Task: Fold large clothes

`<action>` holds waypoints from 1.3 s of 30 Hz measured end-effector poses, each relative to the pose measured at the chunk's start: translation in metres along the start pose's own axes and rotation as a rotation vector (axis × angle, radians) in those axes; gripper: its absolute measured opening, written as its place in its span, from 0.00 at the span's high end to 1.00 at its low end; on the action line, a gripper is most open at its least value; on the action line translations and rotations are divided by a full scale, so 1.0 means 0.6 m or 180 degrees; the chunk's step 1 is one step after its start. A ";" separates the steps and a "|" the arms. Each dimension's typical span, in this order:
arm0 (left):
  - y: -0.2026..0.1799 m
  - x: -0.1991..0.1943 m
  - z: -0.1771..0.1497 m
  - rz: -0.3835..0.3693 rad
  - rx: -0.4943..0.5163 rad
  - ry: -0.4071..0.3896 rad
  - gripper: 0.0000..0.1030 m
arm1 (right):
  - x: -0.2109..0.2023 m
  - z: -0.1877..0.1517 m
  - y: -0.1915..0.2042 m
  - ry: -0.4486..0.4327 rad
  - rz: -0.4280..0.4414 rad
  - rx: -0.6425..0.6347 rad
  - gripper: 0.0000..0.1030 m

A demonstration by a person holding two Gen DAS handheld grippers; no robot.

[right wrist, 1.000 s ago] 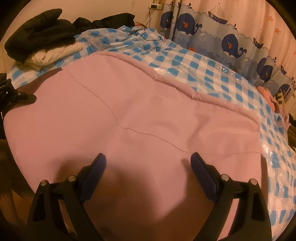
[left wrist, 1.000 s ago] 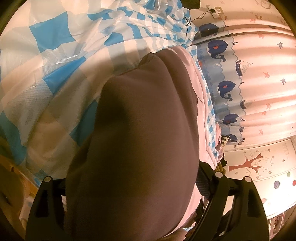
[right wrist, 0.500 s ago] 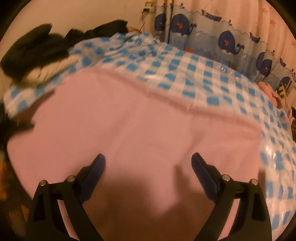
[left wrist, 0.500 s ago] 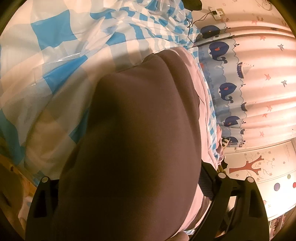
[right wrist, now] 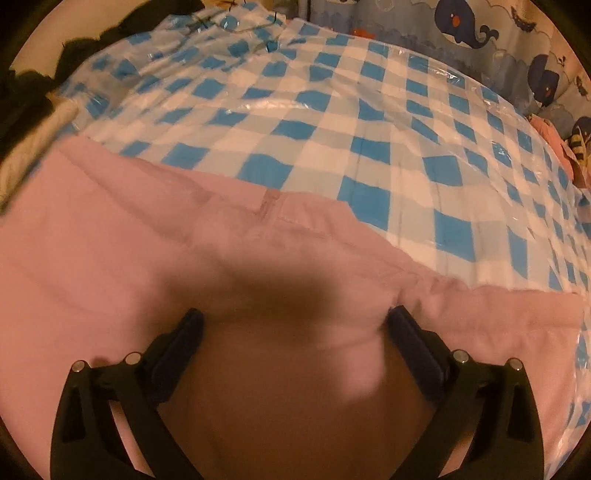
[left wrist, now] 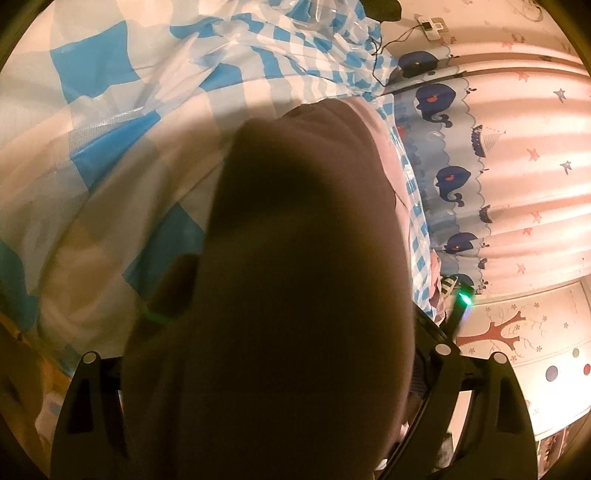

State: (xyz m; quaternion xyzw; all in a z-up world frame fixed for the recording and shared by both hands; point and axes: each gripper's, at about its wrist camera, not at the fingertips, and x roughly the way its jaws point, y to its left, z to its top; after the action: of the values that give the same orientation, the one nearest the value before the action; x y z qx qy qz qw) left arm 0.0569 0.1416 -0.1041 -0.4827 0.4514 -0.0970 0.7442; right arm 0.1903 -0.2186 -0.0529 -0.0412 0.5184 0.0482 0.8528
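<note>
A large pink garment (right wrist: 110,258) lies spread on a bed with a blue and white checked cover (right wrist: 369,122). My right gripper (right wrist: 293,325) is open, low over the garment near its far hem, with a bulge of pink cloth between its fingers (right wrist: 413,339). In the left wrist view a thick shadowed fold of the same garment (left wrist: 295,277) fills the space between the fingers (left wrist: 439,369) of my left gripper (left wrist: 266,369). The fingertips are hidden by the cloth.
A whale-print curtain (left wrist: 498,166) hangs along the far side of the bed. Dark and white folded clothes (right wrist: 33,103) are piled at the bed's left corner. A cable and wall socket (left wrist: 428,27) sit beyond the bed. Striped items (right wrist: 580,147) lie at the right edge.
My right gripper has moved forward and down towards the garment's far hem, and cloth now bunches between its fingers. The fold in my left gripper has risen to cover more of the view.
</note>
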 end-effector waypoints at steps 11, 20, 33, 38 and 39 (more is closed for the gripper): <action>-0.006 0.000 -0.002 -0.0037 -0.0035 -0.0073 0.20 | -0.100 -0.177 0.035 -0.0227 -0.0123 -0.0383 0.07; -0.073 -0.029 -0.008 -0.0136 0.0429 -0.0099 0.46 | -0.145 -0.232 0.052 -0.0176 -0.0331 -0.0531 0.07; -0.238 -0.048 -0.073 -0.0244 0.1432 -0.0125 0.53 | -0.126 -0.265 0.044 -0.0319 -0.0312 -0.0309 0.06; -0.296 -0.032 -0.095 -0.0254 0.1722 -0.0070 0.53 | -0.128 -0.271 0.039 -0.0405 -0.0310 -0.0271 0.06; -0.313 -0.023 -0.095 -0.0258 0.1757 -0.0057 0.53 | -0.130 -0.272 0.040 -0.0402 -0.0327 -0.0281 0.06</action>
State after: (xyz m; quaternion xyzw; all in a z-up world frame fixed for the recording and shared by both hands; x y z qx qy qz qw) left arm 0.0601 0.0170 0.0479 -0.2802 0.3816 -0.2418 0.8470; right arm 0.0078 -0.2174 -0.0591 -0.1021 0.4582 0.0296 0.8825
